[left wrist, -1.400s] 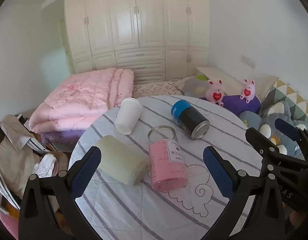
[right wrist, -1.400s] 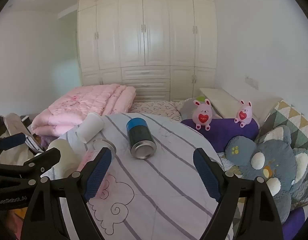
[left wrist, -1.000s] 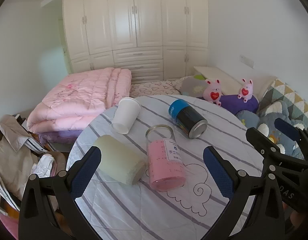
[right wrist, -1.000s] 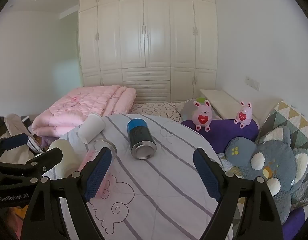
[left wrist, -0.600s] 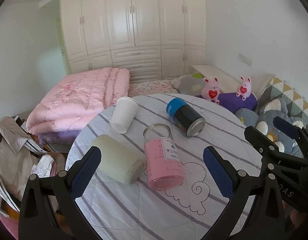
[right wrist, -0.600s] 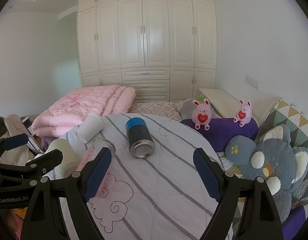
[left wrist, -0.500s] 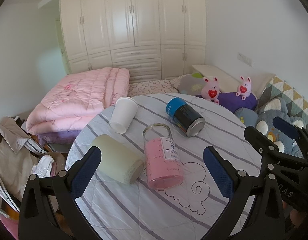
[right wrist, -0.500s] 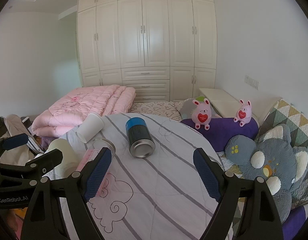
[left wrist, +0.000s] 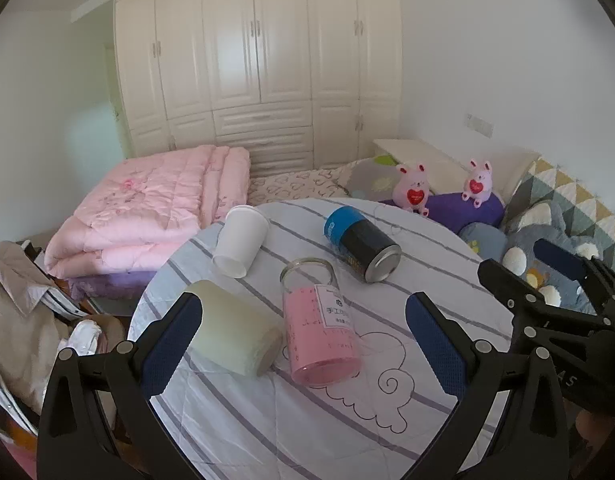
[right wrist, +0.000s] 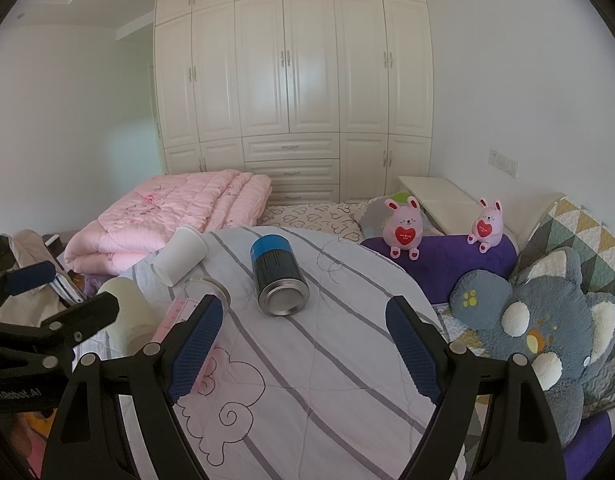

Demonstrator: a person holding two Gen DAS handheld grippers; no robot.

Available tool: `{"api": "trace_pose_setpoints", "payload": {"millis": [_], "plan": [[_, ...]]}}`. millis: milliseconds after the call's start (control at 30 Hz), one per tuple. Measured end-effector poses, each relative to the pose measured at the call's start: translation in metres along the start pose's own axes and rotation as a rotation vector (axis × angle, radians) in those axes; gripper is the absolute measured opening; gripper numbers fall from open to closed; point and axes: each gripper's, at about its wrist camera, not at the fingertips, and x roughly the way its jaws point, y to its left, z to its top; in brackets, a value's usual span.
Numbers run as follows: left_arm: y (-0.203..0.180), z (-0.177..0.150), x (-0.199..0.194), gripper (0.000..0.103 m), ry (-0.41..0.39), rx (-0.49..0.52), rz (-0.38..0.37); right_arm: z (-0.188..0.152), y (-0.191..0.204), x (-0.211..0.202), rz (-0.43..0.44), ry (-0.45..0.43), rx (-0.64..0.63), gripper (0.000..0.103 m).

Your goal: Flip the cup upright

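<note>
Several cups lie on their sides on a round table with a striped cloth (left wrist: pixel 427 280). A white paper cup (left wrist: pixel 240 241) lies at the far left. A pale green cup (left wrist: pixel 231 332) lies near the left edge. A pink-filled glass jar (left wrist: pixel 317 320) lies in the middle. A black can with a blue end (left wrist: pixel 361 248) lies further back. My left gripper (left wrist: pixel 303 340) is open and empty above the table's near side. My right gripper (right wrist: pixel 303 344) is open and empty; the can (right wrist: pixel 277 276) lies ahead of it.
A folded pink quilt (left wrist: pixel 147 216) lies on the bed behind the table. Two pink plush rabbits (right wrist: pixel 403 232) sit on a purple cushion at the right, with a grey plush toy (right wrist: pixel 547 320) nearer. Clothes (left wrist: pixel 19 312) are piled at the left. White wardrobes line the back wall.
Both grippers have shifted slightly, so the table objects sit a little lower and nearer in view. Nothing on the table has moved. Both grippers stay open.
</note>
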Motion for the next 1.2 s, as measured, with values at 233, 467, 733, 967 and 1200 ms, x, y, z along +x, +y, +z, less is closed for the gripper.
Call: {"api": "trace_pose_setpoints", "payload": {"millis": [233,467,733,967,1200], "plan": [[0.013,0.002,0.001,0.103,0.001,-0.028,-0.013,-0.002,0.001,0.006,0.007,0.012,0.004,0.085],[0.016,0.004,0.000,0.103,0.001,-0.036,-0.012,-0.002,0.003,0.009,0.023,0.020,0.007,0.085],[0.027,0.007,0.004,0.103,0.034,-0.050,-0.004,-0.005,0.005,0.019,0.058,0.059,0.011,0.085],[0.039,0.005,0.010,0.103,0.052,-0.070,0.007,-0.005,0.017,0.032,0.112,0.104,0.018,0.085],[0.053,0.003,0.030,0.103,0.080,-0.063,0.031,0.000,0.034,0.062,0.189,0.191,0.063,0.085]]}}
